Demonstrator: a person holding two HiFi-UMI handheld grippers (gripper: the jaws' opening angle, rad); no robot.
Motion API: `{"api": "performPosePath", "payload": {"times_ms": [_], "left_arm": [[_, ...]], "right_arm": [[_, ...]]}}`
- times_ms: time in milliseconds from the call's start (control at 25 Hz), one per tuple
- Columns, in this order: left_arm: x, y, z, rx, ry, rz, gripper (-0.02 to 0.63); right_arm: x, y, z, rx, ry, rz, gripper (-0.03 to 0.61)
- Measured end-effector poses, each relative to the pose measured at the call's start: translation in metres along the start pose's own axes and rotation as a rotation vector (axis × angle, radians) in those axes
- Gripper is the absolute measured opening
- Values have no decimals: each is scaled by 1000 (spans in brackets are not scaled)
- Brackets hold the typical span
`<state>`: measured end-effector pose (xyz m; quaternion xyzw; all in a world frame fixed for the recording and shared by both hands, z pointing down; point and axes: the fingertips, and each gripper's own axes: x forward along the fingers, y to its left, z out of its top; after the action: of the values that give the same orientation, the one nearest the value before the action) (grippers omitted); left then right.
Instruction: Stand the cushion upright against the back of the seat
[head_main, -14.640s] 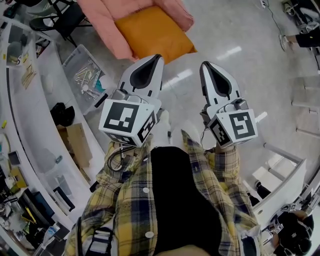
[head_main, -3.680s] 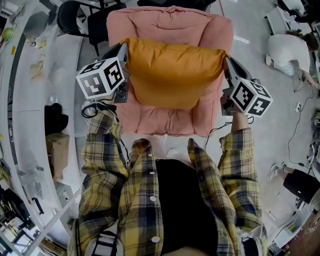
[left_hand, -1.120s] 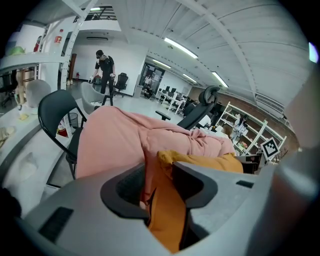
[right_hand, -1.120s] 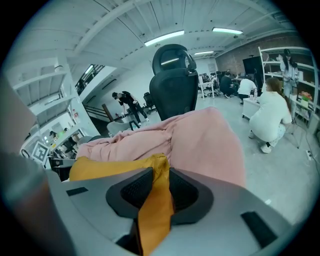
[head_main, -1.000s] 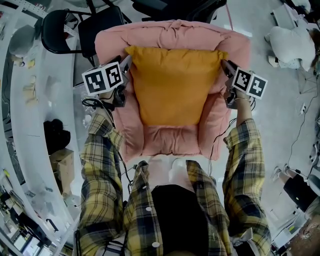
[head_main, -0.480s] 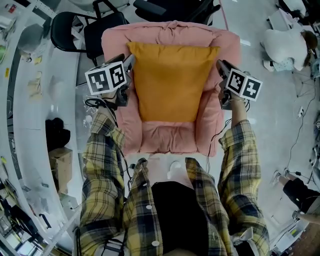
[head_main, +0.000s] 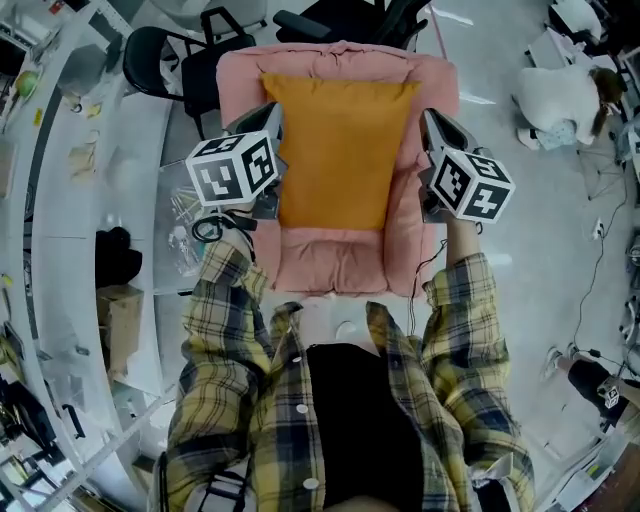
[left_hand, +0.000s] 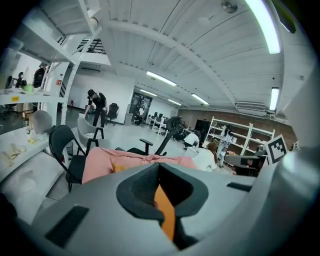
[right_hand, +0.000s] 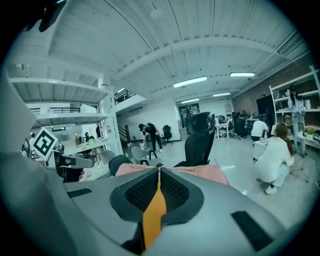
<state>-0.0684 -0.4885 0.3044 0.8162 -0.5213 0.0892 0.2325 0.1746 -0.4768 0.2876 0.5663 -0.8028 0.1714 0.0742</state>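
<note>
— Fingers first. How do they stand?

— On the left gripper (left_hand: 159, 166) the fingers (left_hand: 132, 192) are together at the tips, having just been closing. Nothing is pinched between them. The orange sliver in the slit behind the tips is the cushion (head_main: 340, 150) seen through it.

— And the right gripper (right_hand: 159, 171)?

— The same. The tips have met after closing just now, with an orange wedge showing through the slit and no cloth caught that I can see.

— Where are they relative to the cushion?

— One on each side, over the arms of the pink armchair (head_main: 330, 265), pointing toward the far side. In the head view the left one overlaps the cushion's left edge. Whether it touches, I cannot tell.

— The cushion itself?

— Upright on the seat, leaning on the chair's back (head_main: 340, 58), with its top edge just under the top of the back. The near part of the seat shows in front of it.

— Round about?

— Plaid sleeves (head_main: 225, 320) behind the grippers, a white table (head_main: 60, 220) along the left, and a black chair (head_main: 160, 60) at the far left. A person (head_main: 555, 100) in white crouches on the floor at the far right.
</note>
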Motion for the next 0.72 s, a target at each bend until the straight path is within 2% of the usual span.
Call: {"api": "performPosePath", "payload": {"times_ms": [200,480,720], "left_arm": [[-64,-58,0,52,-80,-12,5],[-150,-131,-27,82,-170,-33,3],[-212,-197,-58,142,-218,-45,3]], "right_arm": [[-69,39,15,-43,-106,59,19],[-165,79,-2,-101,-166,113,17],[-249,106,-24,-164,-207,142,17]]}}
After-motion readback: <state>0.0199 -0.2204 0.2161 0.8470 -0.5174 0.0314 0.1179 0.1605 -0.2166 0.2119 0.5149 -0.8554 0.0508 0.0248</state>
